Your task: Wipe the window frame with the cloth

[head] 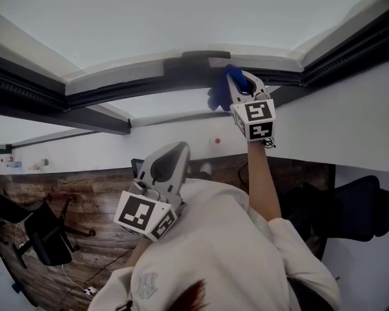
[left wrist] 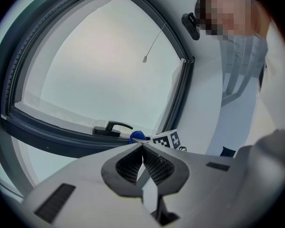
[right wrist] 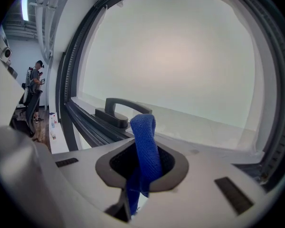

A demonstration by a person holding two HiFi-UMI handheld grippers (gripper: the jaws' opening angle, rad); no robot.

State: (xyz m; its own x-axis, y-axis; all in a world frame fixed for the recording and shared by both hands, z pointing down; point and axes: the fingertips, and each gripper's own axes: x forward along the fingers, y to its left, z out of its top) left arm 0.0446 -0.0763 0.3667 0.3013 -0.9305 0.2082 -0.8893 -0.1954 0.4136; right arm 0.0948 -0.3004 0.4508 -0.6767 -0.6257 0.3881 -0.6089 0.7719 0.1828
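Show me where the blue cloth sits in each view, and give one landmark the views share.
Head view: the cloth hangs from the right gripper, upper centre, against the dark window frame.
Left gripper view: only a small blue bit of the cloth shows, lower centre, just above this gripper's shut jaws.
Right gripper view: the cloth is lower centre, clamped between the jaws and sticking up.
Shared landmark: the window handle, close beside the cloth.

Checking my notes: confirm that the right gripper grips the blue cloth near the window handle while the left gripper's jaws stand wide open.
Not quite. The left gripper view shows the left gripper with its jaws together and nothing between them. The rest holds: the right gripper grips the blue cloth near the window handle.
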